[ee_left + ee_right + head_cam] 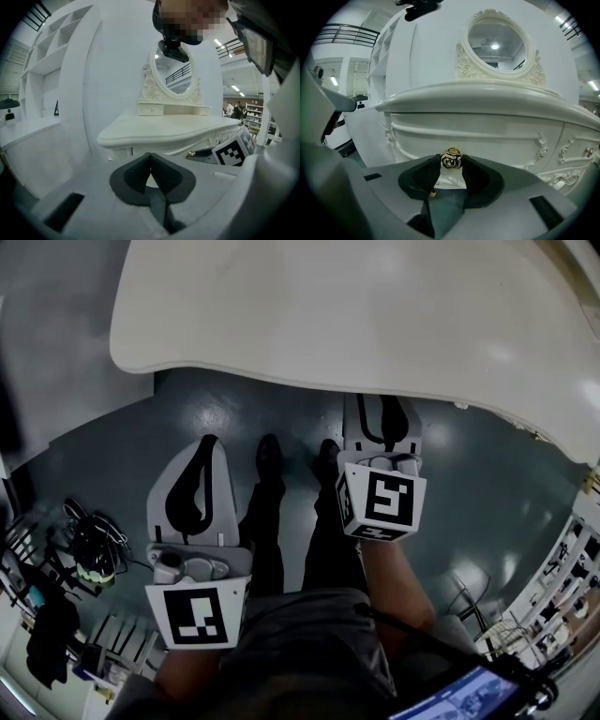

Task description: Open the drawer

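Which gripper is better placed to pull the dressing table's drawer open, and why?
The right gripper: the gold knob of the drawer sits between its jaws, pads touching both sides. The left gripper is shut, empty, and back from the table.

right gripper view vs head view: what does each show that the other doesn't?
Only the right gripper view: the gold knob on the drawer front, held between the right gripper's pads, and the oval mirror above. Only the head view: that gripper's marker cube and the person's shoes. Both: the white tabletop and the right gripper itself.
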`<state>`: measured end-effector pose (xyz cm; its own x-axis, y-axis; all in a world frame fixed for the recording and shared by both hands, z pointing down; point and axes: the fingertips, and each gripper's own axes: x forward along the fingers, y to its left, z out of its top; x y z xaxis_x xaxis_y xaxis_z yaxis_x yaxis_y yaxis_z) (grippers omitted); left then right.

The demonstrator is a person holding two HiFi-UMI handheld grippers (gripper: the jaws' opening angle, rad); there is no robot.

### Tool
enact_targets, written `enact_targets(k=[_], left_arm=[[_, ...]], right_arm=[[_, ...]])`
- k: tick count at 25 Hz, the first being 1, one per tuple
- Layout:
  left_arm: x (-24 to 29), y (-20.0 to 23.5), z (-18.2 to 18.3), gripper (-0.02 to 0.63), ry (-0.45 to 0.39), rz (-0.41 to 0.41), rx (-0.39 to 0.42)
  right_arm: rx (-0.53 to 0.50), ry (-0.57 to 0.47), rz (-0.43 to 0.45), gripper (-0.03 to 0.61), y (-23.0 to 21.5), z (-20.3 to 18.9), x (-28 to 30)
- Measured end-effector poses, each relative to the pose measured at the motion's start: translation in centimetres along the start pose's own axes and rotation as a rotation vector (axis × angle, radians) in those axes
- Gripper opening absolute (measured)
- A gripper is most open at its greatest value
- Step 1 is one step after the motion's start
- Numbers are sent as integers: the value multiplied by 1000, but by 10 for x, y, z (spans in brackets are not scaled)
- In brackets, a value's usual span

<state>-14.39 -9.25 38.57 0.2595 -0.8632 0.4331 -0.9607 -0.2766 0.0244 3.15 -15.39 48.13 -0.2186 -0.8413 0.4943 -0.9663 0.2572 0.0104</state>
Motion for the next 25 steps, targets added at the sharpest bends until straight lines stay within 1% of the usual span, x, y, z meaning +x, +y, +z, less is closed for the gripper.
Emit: enact_targets(k=[5, 10, 18, 25], left_arm=[[-11, 7, 0, 15, -11, 1, 1], [-6, 0, 2, 15, -12, -1, 4], [-15, -6, 7, 15, -33, -11, 10], [-13, -8, 10, 15, -36, -29, 16]], right_arm=[[-3, -6, 0, 147, 9, -1, -5], [1, -2, 0, 147, 1, -6, -9], [8, 2, -3, 147, 7, -14, -29], [14, 10, -12, 147, 7, -19, -32]])
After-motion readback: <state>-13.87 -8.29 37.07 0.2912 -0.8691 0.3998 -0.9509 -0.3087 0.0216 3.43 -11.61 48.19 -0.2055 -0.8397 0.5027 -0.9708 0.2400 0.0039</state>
